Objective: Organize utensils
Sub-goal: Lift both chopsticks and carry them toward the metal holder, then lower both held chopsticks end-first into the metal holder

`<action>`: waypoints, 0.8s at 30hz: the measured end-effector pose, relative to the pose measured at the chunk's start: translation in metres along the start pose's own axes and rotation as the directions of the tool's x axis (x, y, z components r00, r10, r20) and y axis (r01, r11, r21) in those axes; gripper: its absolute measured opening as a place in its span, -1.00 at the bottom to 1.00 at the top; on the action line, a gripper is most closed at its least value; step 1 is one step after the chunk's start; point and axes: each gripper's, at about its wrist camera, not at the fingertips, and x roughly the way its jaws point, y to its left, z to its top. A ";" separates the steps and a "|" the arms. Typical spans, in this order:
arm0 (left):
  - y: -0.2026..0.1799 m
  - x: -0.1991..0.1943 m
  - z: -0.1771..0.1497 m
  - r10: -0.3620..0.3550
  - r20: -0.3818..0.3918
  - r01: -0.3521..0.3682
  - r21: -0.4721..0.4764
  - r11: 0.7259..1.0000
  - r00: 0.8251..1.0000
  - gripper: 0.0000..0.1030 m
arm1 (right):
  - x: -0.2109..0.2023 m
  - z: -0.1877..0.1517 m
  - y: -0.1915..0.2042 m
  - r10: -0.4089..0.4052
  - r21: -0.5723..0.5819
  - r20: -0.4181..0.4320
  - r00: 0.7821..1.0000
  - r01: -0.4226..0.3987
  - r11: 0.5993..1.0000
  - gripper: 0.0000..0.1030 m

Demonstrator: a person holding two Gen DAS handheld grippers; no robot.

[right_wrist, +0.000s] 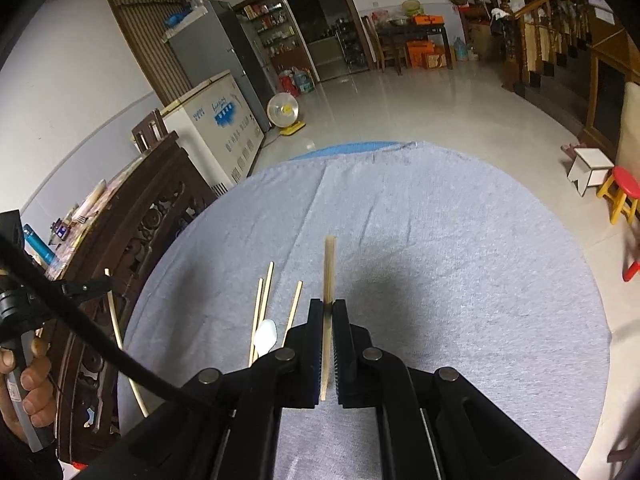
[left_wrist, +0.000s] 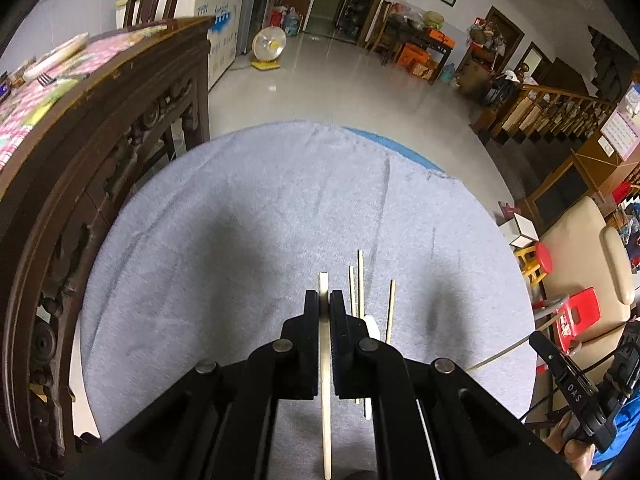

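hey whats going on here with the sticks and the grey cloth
A person holds a handheld gripper in each hand above a round table covered by a grey cloth. The left gripper is shut on one chopstick, and the right gripper is shut on another chopstick; both are lifted off the cloth. Three loose chopsticks and a white spoon lie on the cloth, not yet sorted.

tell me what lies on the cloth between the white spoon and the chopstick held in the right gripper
One loose chopstick lies on the grey cloth between the white spoon and the held chopstick; the right wrist view shows it.
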 end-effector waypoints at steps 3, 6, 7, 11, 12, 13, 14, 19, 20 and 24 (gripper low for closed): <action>-0.002 -0.012 0.001 -0.011 0.028 0.011 0.003 1.000 1.000 -0.91 | -0.011 0.001 0.004 0.002 -0.006 0.028 1.000 -0.002 1.000 -0.90; -0.005 -0.030 0.002 -0.018 0.073 0.018 0.008 1.000 0.997 -0.91 | -0.027 0.003 0.008 0.009 -0.010 0.068 0.998 -0.008 1.000 -0.90; -0.006 -0.037 0.003 -0.020 0.088 0.019 0.011 1.000 0.996 -0.91 | -0.032 0.004 0.009 0.013 -0.009 0.078 0.997 -0.013 1.000 -0.90; -0.013 -0.067 0.003 -0.038 0.153 0.034 0.026 0.999 0.988 -0.91 | -0.062 0.008 0.018 0.036 -0.013 0.140 0.990 -0.035 0.999 -0.90; -0.015 -0.074 0.002 -0.043 0.168 0.038 0.029 0.999 0.985 -0.91 | -0.069 0.008 0.019 0.043 -0.015 0.152 0.987 -0.041 0.999 -0.90; -0.018 -0.081 0.002 -0.050 0.183 0.044 0.033 0.998 0.982 -0.91 | -0.076 0.008 0.021 0.049 -0.019 0.164 0.985 -0.046 0.999 -0.90; -0.020 -0.090 0.000 -0.059 0.198 0.052 0.040 0.998 0.978 -0.91 | -0.085 0.008 0.024 0.056 -0.026 0.181 0.982 -0.052 0.998 -0.90; -0.034 -0.122 -0.010 -0.103 0.252 0.088 0.071 0.994 0.962 -0.91 | -0.132 0.000 0.038 0.099 -0.058 0.248 0.964 -0.087 0.995 -0.90; -0.037 -0.128 -0.013 -0.114 0.261 0.097 0.079 0.992 0.959 -0.91 | -0.141 -0.003 0.040 0.111 -0.062 0.256 0.960 -0.098 0.993 -0.90; -0.046 -0.143 -0.030 -0.147 0.283 0.124 0.099 0.987 0.948 -0.91 | -0.169 -0.016 0.050 0.144 -0.083 0.281 0.949 -0.125 0.989 -0.90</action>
